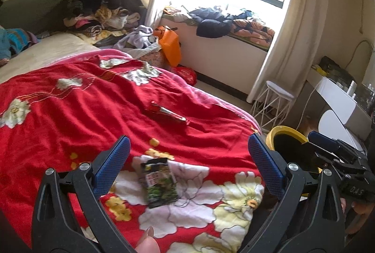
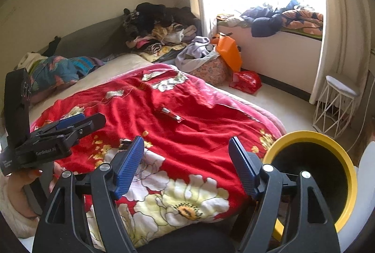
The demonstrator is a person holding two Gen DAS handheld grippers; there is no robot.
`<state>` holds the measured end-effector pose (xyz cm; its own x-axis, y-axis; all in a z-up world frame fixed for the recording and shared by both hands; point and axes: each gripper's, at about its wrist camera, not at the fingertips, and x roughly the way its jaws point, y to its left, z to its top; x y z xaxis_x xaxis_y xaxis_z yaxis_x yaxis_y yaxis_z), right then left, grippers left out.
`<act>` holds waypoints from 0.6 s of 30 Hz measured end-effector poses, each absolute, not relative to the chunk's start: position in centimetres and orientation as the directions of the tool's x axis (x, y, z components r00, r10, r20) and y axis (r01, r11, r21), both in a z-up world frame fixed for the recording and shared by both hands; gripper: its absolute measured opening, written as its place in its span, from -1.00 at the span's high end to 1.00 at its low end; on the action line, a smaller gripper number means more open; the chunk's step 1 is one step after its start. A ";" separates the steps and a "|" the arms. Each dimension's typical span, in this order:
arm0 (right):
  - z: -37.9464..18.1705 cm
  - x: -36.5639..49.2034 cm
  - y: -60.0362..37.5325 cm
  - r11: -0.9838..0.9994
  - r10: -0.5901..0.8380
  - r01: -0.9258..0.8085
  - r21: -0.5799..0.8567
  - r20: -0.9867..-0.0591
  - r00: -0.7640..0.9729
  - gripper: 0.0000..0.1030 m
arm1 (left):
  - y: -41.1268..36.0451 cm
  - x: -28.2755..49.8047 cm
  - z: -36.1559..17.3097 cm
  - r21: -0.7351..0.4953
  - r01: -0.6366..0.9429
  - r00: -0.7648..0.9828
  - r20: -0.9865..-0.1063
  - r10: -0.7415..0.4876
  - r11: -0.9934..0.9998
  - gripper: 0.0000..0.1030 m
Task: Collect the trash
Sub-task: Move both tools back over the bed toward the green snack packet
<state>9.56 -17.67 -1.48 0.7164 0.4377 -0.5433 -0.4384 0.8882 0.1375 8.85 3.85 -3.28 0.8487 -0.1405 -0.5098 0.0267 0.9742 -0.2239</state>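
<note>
Left wrist view: left gripper is held spread wide above the green snack wrapper on the red blanket, likely for straddling it. Right gripper is also parted, empty, beside the yellow bin. Red wrapper lies farther off.

A bed carries a red floral blanket over its near part. On the blanket lie a green snack wrapper near and a red wrapper farther right. A clothes pile sits at the far end.
</note>
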 end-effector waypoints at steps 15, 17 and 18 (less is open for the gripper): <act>-2.3 11.3 -13.4 0.853 0.474 -0.511 0.104 -0.564 0.676 -0.40 | 8.0 7.9 -5.9 -0.243 -0.078 0.825 -0.561 -0.075 0.967 -0.79; -2.8 12.0 -12.8 0.853 0.468 -0.513 0.095 -0.576 0.670 -0.40 | 8.5 7.9 -6.5 -0.250 -0.089 0.816 -0.574 -0.074 0.964 -0.79; -2.9 12.4 -12.6 0.853 0.466 -0.513 0.094 -0.580 0.669 -0.40 | 8.7 7.9 -6.7 -0.251 -0.091 0.812 -0.579 -0.074 0.964 -0.79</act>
